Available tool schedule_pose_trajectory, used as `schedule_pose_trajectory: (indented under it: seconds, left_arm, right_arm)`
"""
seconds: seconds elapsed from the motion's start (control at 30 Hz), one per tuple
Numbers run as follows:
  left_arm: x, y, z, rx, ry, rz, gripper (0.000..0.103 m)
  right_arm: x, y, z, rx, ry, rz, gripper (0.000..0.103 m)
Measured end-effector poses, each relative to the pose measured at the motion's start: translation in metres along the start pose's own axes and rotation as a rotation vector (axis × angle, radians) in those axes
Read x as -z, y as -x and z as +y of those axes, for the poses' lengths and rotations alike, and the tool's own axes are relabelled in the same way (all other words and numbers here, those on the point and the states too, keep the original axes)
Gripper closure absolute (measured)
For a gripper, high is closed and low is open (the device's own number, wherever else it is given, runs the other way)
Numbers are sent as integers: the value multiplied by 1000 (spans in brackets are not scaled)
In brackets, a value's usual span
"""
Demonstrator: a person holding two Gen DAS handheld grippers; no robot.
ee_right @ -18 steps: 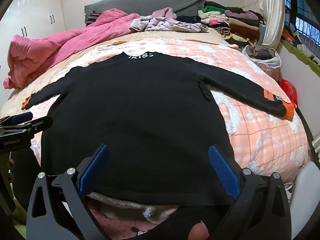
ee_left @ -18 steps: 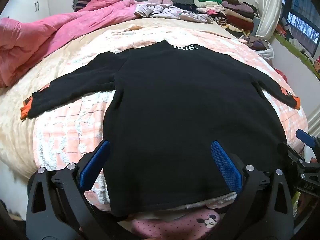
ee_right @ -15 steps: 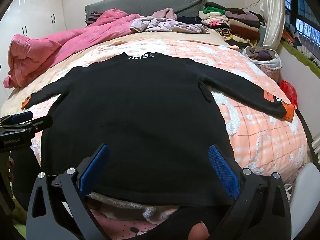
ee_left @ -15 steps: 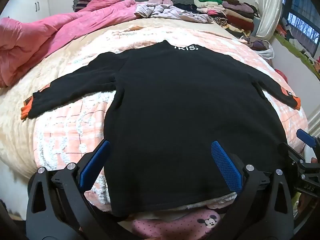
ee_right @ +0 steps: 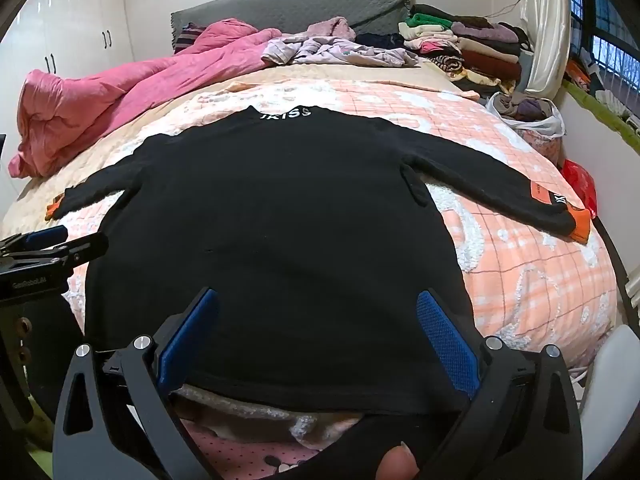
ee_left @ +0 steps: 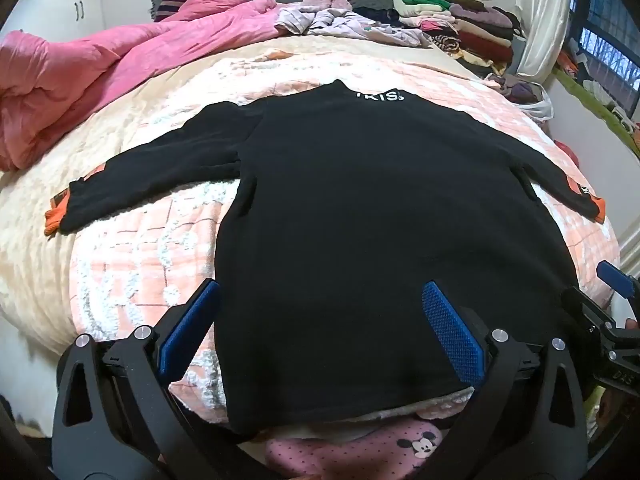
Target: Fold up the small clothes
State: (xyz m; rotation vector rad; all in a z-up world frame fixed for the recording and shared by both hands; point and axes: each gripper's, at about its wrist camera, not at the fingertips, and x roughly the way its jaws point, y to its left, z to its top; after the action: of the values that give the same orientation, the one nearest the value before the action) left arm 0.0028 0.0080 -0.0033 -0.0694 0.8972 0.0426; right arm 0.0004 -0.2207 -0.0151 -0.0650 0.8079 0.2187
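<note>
White wardrobe (ee_right: pixel 80 36) and bagged clothes (ee_right: pixel 528 114) solely in right view.

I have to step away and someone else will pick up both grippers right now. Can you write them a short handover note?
Left gripper: open, empty, hovering over the hem end of the black sweater.
Right gripper: open, empty, also above the hem.
Sweater: spread flat on the peach quilt, collar away from you, both sleeves out sideways, orange cuffs at the tips.
Done: garment laid out and smoothed.
Left: all folding; no fold made yet. Probably start by bringing the sleeves in across the body.
Folded clothes stack sits at the far right of the bed.
</note>
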Motion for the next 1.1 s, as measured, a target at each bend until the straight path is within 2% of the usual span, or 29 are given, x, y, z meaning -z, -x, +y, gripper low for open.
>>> schedule_pose_trajectory:
  seconds: [1.1]
  left_arm:
    - [1,0,0,-10,-2,-1,8]
  right_arm:
    - [0,-1,-2,-13,-7,-4,4]
